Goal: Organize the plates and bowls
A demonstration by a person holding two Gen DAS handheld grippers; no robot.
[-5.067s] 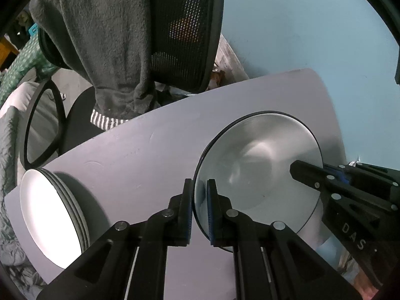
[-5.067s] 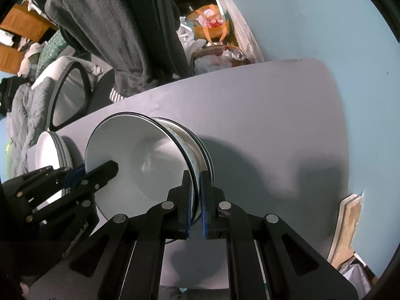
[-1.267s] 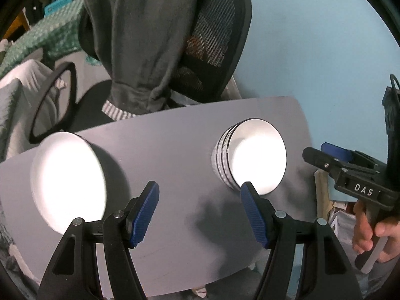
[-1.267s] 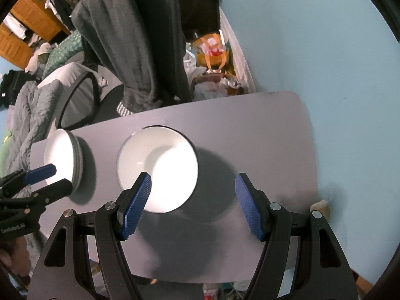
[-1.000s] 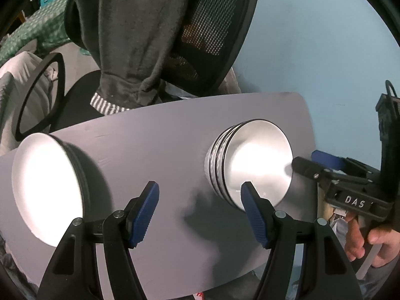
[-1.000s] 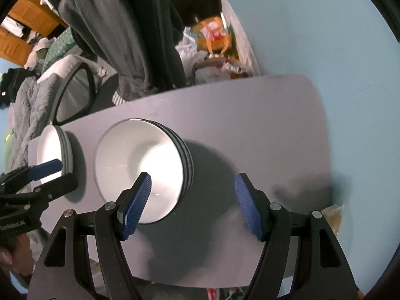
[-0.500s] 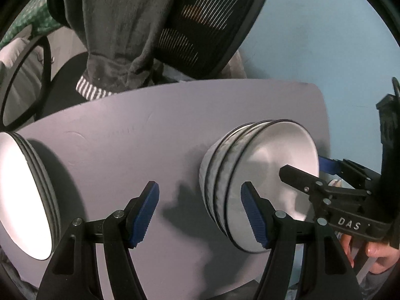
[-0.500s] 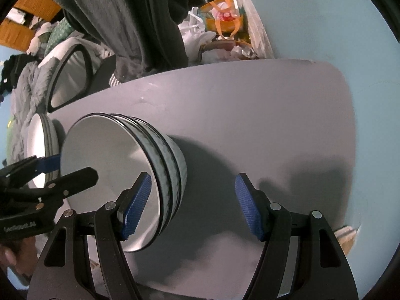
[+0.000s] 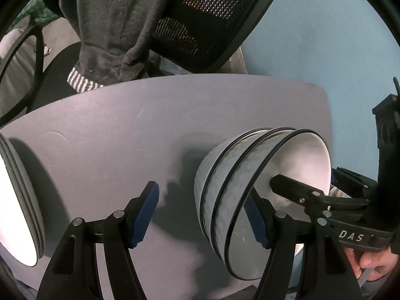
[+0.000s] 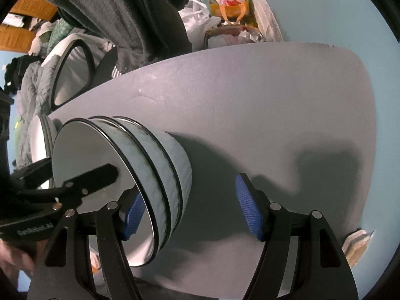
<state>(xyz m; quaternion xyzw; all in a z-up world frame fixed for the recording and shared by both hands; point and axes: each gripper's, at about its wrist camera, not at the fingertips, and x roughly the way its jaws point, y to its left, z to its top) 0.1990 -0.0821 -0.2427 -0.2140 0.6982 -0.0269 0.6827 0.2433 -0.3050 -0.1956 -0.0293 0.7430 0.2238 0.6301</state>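
Grey table (image 9: 125, 130): bowls (image 9: 225, 187) nested near right edge, plates (image 9: 22, 200) at left edge. Left gripper (image 9: 202, 215), right gripper (image 10: 192, 212): wide, empty, straddling opposite bowl rims, likely to lift.

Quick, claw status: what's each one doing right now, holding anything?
Left claw: open, holding nothing; one finger reaches inside the stack of bowls.
Right claw: open, holding nothing, straddling the same stack's rim.

Grey table (image 9: 155, 125) against blue wall (image 9: 325, 45). Mesh chair (image 9: 212, 17) behind, grey garment (image 9: 112, 25) draped over it. Bags (image 10: 225, 2) on floor.
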